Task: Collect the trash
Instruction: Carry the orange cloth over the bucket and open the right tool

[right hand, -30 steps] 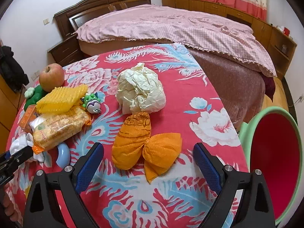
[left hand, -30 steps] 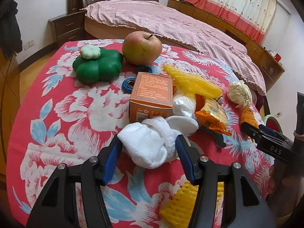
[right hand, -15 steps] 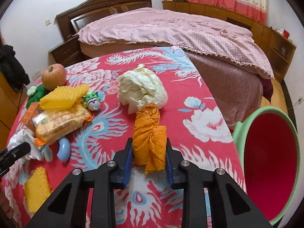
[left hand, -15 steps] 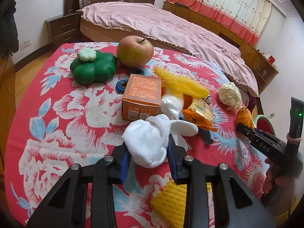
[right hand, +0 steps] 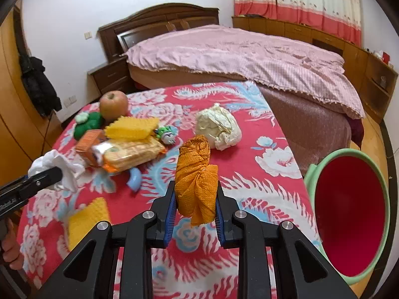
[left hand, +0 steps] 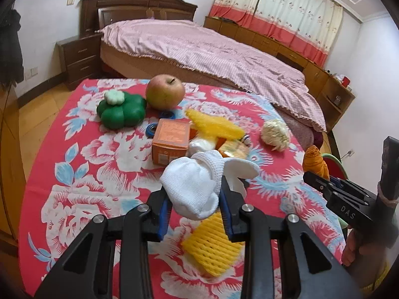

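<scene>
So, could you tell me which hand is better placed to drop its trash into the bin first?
Probably the right. Its claw grips the orange paper wad, and the green-rimmed bin stands just beside it. The left claw, holding the white foam net, is farther from the bin.

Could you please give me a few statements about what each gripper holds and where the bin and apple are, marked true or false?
1. The left gripper has its jaws closed on a white foam net. True.
2. The right gripper holds a crumpled cream paper ball. False: it grips an orange paper wad; the cream paper ball lies on the table.
3. The green bin stands beside the table. True.
4. The apple lies inside the bin. False: it sits on the table.
</scene>
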`<state>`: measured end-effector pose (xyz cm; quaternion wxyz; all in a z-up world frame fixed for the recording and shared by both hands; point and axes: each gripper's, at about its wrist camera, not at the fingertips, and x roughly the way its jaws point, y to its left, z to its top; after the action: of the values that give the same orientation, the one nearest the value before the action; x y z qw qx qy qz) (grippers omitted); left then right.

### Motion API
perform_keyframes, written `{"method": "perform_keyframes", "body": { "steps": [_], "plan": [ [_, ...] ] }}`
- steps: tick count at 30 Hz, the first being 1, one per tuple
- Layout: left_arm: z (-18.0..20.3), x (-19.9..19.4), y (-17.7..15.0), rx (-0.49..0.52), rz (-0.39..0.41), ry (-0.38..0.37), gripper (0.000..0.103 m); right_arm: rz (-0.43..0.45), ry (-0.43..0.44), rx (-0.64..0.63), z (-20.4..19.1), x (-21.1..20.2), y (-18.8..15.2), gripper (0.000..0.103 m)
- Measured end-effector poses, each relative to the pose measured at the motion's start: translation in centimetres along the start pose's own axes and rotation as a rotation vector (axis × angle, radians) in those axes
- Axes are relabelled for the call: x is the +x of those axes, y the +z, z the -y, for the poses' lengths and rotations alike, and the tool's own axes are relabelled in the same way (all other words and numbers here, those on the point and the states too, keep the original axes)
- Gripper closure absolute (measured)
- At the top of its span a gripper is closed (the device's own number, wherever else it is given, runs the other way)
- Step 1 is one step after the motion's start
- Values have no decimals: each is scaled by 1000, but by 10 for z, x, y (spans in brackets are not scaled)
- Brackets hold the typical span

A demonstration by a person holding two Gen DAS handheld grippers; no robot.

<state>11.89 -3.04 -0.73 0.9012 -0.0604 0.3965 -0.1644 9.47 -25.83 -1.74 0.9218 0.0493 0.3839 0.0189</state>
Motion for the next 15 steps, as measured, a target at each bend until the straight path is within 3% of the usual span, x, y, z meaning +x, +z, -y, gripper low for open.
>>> {"method": "perform_keyframes", "body": {
  "steps": [15],
  "plan": [
    [51,-32,6,109,50,-73,69,135,6,52,19,-78,1,76]
  ]
}}
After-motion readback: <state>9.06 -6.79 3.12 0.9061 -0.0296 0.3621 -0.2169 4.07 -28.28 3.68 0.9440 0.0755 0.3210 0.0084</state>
